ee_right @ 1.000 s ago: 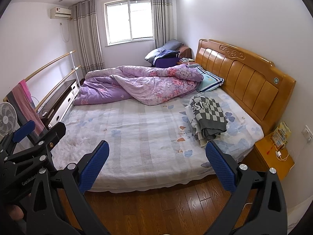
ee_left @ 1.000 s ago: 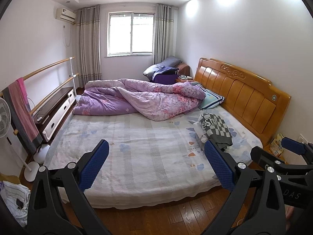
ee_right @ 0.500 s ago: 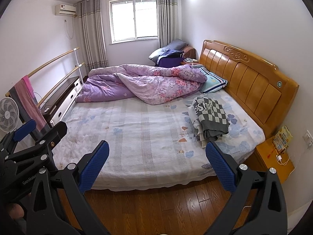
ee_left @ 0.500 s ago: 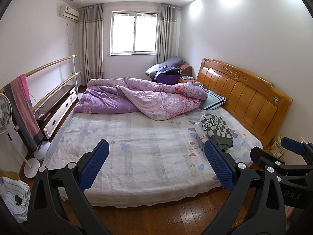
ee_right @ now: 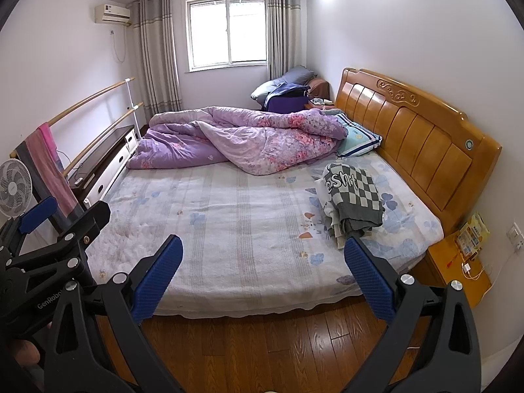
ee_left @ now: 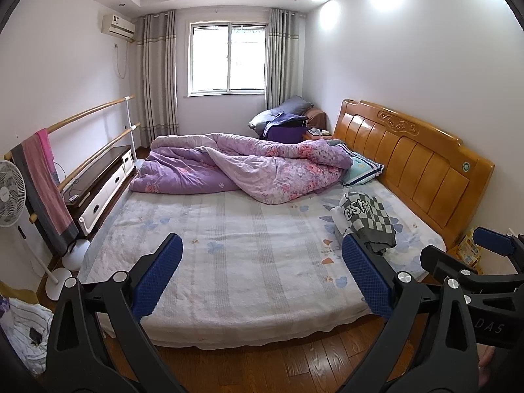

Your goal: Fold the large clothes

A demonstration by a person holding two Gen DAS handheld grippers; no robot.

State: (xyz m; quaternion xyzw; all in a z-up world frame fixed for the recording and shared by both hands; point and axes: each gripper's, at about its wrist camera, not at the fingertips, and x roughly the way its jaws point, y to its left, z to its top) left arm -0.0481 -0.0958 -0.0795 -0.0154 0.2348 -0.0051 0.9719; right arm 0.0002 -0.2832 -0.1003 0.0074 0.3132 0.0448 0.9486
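A folded grey-and-white checkered garment (ee_left: 368, 219) lies on a small stack of clothes on the right side of the bed, near the headboard; it also shows in the right wrist view (ee_right: 352, 198). My left gripper (ee_left: 262, 275) is open and empty, held above the floor at the foot side of the bed (ee_left: 229, 262). My right gripper (ee_right: 263, 276) is open and empty too, beside the left one and well short of the garment.
A crumpled purple floral quilt (ee_left: 249, 167) and a pillow (ee_left: 360, 168) lie at the far end of the bed. A wooden headboard (ee_right: 419, 131) stands right, a nightstand (ee_right: 458, 262) beside it. A fan (ee_left: 9, 193), rail with towel and TV cabinet stand left.
Both views have tilted up slightly and shifted a little; the bed sits lower in frame. Both grippers stay open and empty.
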